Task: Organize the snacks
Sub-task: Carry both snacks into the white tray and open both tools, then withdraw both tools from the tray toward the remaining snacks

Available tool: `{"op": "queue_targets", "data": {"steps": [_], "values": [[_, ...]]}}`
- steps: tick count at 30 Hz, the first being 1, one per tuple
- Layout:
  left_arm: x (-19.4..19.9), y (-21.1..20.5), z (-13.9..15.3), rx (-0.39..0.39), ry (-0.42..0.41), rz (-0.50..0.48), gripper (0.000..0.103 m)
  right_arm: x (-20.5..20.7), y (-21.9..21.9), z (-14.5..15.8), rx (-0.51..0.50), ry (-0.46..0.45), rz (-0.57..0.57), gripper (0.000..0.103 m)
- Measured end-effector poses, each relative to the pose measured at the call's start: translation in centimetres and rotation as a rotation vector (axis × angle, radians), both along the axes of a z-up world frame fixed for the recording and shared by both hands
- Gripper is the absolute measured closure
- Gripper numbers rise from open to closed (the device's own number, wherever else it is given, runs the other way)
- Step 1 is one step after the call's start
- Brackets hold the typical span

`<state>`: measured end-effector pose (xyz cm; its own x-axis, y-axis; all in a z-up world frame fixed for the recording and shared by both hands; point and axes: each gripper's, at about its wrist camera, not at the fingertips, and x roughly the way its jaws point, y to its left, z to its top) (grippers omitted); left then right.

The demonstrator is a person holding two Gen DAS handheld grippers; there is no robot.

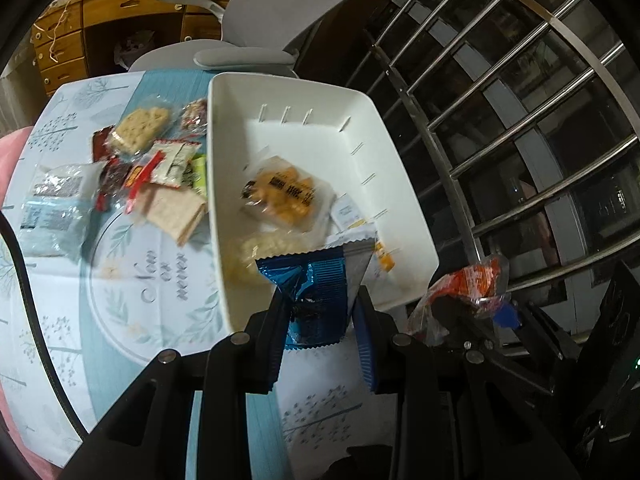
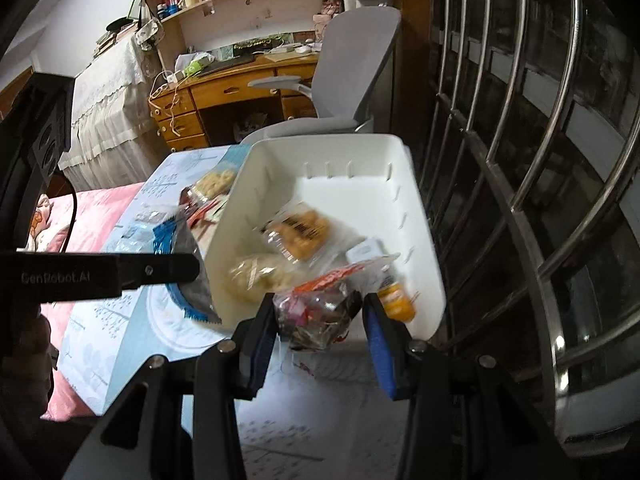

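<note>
Over white bin (image 1: 400,184): left claw (image 1: 320,312) grips blue packet (image 1: 316,284); right claw (image 2: 320,320) grips clear packet (image 2: 320,312).

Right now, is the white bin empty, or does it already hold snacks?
Not empty. The white bin holds several packets, among them an orange cracker pack and a pale one, with floor still bare at the far end.

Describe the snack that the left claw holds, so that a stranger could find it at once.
Find the white bin on the blue patterned tablecloth. At its near edge, the left claw grips a blue foil packet with zigzag ends. It is the only shiny blue wrapper; the right claw holds a clear packet with orange print.
</note>
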<state>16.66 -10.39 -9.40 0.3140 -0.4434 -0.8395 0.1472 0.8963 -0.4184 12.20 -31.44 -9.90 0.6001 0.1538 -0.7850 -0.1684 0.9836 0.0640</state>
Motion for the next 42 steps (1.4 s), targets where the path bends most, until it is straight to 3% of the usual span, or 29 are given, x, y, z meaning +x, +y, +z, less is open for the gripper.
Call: {"op": "queue_targets", "data": {"steps": [7,9,12,30,42], "values": [[1.9,-2.5,0.5,0.024,-0.016,0.005,0.074,2.8,-2.9,0.2,0.004,-0.01,-0.007,0.06],[2.2,-3.1,0.6,0.032,-0.019,0.002,0.067,3.5,-3.4,0.1,0.001,-0.007,-0.009,0.06],[2.5,-3.7,0.6,0.055,-0.017,0.0,0.033,4.3,-4.0,-0.4,0.013,0.011,-0.023,0.059],[0.7,0.0,-1.8,0.064,0.078,0.111,0.026,5.6,-5.4,-3.6,0.131,0.192,-0.108,0.052],[-1.9,9.4,-4.6,0.103,0.216,0.363,0.026,4.2,-1.4,-4.4,0.164,0.283,-0.113,0.052]]}}
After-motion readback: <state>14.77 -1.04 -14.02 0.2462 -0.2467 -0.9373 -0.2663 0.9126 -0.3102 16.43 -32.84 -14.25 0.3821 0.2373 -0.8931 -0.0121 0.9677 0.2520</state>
